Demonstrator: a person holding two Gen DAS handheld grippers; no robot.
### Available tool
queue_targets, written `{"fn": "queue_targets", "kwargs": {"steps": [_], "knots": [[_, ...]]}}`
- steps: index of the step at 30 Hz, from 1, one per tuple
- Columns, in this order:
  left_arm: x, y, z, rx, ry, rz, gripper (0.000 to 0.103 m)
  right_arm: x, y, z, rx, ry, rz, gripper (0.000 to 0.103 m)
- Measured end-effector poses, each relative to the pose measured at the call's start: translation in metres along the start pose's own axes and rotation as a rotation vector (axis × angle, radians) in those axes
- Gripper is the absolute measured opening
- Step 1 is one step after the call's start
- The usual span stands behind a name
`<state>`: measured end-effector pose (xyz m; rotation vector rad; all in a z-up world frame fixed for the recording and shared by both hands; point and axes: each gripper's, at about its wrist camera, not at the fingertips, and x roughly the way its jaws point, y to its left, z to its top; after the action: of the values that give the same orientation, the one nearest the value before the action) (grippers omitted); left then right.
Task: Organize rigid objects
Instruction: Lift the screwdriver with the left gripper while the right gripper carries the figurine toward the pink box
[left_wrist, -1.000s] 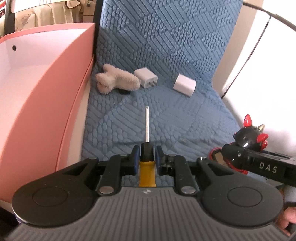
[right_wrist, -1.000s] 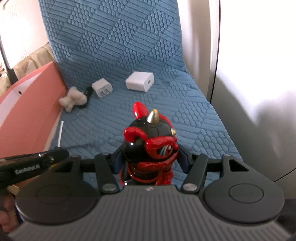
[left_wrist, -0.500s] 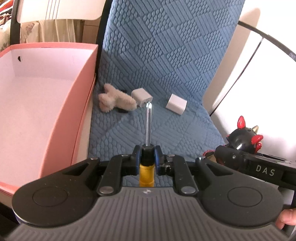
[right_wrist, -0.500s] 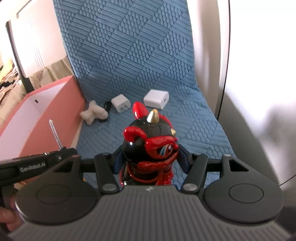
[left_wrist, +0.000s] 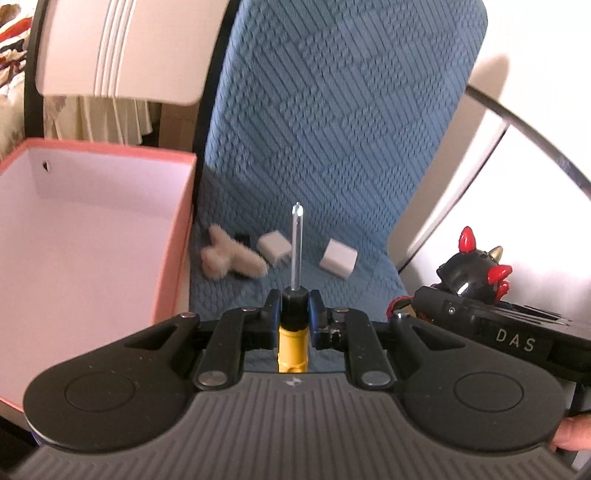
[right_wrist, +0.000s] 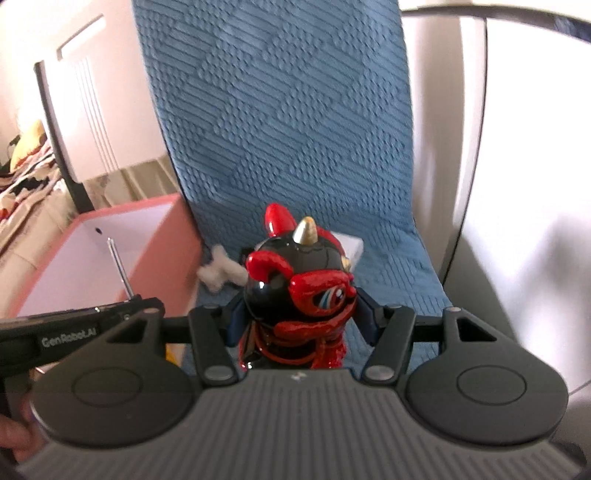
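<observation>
My left gripper (left_wrist: 294, 306) is shut on a screwdriver (left_wrist: 295, 251) with a yellow and black handle, shaft pointing forward, held in the air above the blue mat (left_wrist: 332, 129). Its shaft also shows in the right wrist view (right_wrist: 120, 267). My right gripper (right_wrist: 301, 314) is shut on a glossy black and red horned figurine (right_wrist: 303, 284), also lifted; the figurine shows at the right of the left wrist view (left_wrist: 472, 273). A pink box (left_wrist: 173, 236) with a white inside stands open to the left (right_wrist: 162, 251).
On the mat lie a fluffy beige plush toy (left_wrist: 229, 258), a white plug charger (left_wrist: 273, 247) and a white cube charger (left_wrist: 338, 258). A white wall panel (left_wrist: 535, 184) runs along the right. A chair back (left_wrist: 122, 48) stands behind the box.
Both grippers have risen and tilted up with their objects. The mat items look farther and lower, and the box's open inside has come into view.
</observation>
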<state>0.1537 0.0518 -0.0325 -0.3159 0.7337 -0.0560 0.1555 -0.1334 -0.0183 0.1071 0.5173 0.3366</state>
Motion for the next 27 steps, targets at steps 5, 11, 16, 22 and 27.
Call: {"fn": "queue_targets", "kwargs": {"steps": [5,11,16,22,27], "knots": [[-0.026,0.010,0.027,-0.006,-0.030,0.007,0.018,-0.011,0.023,0.027,-0.024,-0.030,0.030,0.061],[-0.060,0.030,0.063,-0.016,-0.087,0.018,0.018,-0.017,0.061,0.058,-0.070,-0.055,0.084,0.061],[-0.086,0.053,0.085,-0.023,-0.119,0.037,0.018,-0.023,0.095,0.074,-0.114,-0.075,0.148,0.061],[-0.107,0.093,0.101,-0.058,-0.128,0.061,0.018,-0.025,0.143,0.086,-0.157,-0.072,0.219,0.061],[-0.105,0.130,0.095,-0.063,-0.086,0.109,0.018,-0.011,0.183,0.078,-0.201,-0.034,0.262,0.061]]}}
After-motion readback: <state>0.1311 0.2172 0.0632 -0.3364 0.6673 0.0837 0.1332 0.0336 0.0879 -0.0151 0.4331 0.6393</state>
